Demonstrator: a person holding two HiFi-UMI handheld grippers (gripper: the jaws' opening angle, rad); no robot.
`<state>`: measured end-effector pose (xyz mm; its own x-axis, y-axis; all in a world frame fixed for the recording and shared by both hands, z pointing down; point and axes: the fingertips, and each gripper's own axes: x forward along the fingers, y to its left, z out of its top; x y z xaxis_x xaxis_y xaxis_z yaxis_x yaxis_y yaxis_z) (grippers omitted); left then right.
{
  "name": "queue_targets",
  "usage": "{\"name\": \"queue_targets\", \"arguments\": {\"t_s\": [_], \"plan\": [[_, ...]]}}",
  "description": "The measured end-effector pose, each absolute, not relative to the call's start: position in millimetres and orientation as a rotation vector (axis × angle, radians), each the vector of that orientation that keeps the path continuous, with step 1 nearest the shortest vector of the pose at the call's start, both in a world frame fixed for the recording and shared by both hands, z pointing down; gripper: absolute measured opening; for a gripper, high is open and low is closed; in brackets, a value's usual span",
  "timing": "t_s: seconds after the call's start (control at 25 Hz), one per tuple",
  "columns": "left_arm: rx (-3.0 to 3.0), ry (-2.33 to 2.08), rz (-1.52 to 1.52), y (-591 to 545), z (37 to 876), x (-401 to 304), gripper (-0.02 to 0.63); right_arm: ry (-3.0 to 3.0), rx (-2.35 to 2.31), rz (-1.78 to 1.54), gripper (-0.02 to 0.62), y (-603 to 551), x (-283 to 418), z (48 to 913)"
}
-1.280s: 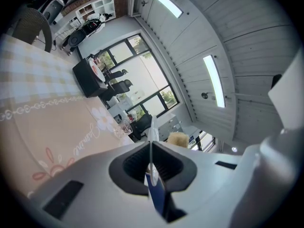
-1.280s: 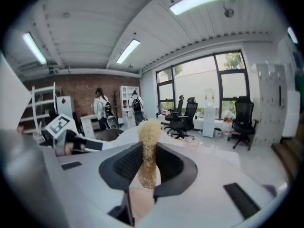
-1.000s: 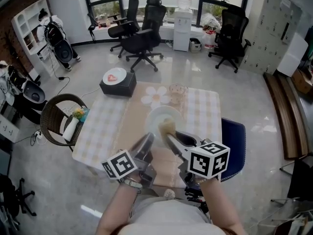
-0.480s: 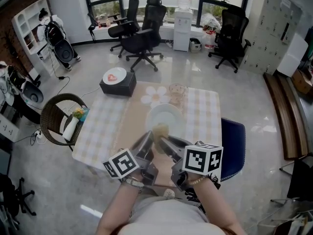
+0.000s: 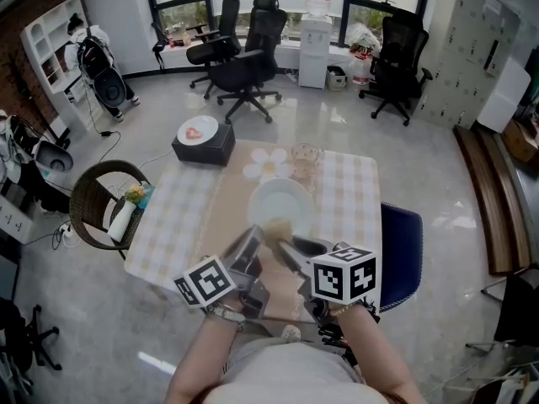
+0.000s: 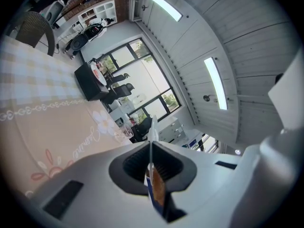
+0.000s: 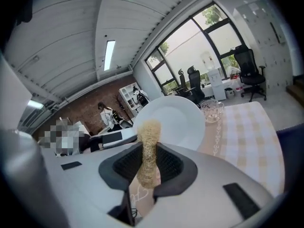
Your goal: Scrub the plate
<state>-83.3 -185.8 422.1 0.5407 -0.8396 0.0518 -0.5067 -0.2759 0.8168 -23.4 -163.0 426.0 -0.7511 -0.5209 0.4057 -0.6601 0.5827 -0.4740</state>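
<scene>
**Plate gripped, scrubber at its near edge**

Nearest, the left gripper [image 5: 253, 239] pinches the white plate [image 5: 283, 197] by its near rim. Beside it, the right gripper [image 5: 283, 246] clamps a straw-coloured scrubber [image 5: 276, 225], tip at the plate. Below lies the checked table [image 5: 177, 213]; a glass bowl [image 5: 305, 155] stands beyond.

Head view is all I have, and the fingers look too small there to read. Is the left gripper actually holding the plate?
Observer: Yes. The left gripper is shut on the plate, which it grips edge-on by the rim.
Operator: And the right one?
Observer: The right gripper is shut on a straw-coloured fibre scrubber, which sticks up out of its fingers.
Operator: Is the plate lying flat?
Observer: No. In the right gripper view it is tilted, with its face turned toward the scrubber.
</scene>
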Motion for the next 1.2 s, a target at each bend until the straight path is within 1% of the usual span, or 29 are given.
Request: {"name": "queue_targets", "arguments": {"t_s": [0.32,0.84,1.04,1.2], "plan": [[1.955,-1.102,-0.486,-184.8,422.5,-86.2,0.023,-2.493,0.981,0.659,0.091,-170.1,-5.3,434.2],[1.981,-1.103,-0.448,-177.6,420.9,-87.5,0.023,-2.309,1.137,0.284,0.091,-197.8,31.8,434.3],[1.984,-1.103,-0.444,-177.5,421.0,-86.9,0.023,-2.267,1.233,0.184,0.092,-210.5,43.7,428.8],[2.037,-1.143,-0.396,-176.8,422.8,-88.7,0.023,-2.246,1.336,0.187,0.092,-219.3,57.1,426.5]]}}
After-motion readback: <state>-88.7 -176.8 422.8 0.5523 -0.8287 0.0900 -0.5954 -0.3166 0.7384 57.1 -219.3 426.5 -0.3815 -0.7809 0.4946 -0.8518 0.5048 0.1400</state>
